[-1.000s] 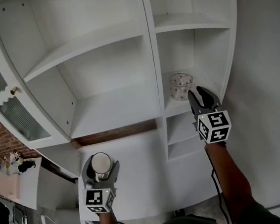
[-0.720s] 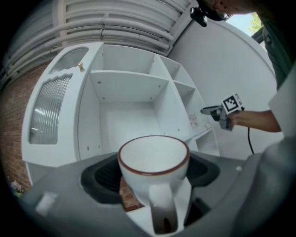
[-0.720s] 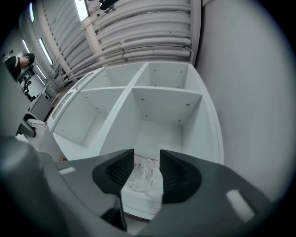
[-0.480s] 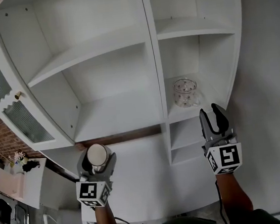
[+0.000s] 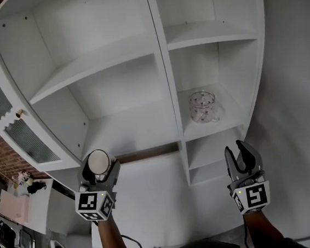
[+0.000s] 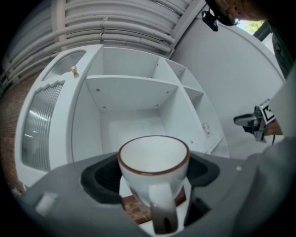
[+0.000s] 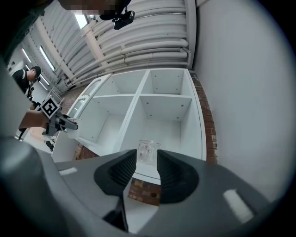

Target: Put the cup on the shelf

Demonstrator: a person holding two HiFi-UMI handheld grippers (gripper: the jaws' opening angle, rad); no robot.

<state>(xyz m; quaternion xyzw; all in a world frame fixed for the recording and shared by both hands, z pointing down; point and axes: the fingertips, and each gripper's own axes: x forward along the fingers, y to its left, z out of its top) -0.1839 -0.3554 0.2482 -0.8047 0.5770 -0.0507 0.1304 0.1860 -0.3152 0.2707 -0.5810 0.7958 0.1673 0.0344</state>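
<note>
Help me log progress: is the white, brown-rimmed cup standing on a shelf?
No: the white cup is clamped in the left gripper, out in front of the shelf unit.

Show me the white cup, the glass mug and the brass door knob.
white cup (image 6: pixel 155 155): left gripper view, inner wall.
glass mug (image 5: pixel 202 108): head view, side wall.
brass knob (image 5: pixel 18 113): head view, its round head.

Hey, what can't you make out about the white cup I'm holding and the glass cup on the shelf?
Base of the white cup, left gripper view: hidden behind its handle and the left hand-held gripper.
Its handle, head view: hidden under the rim, between the jaws.
Print on the glass cup, head view: too small to read.
</note>
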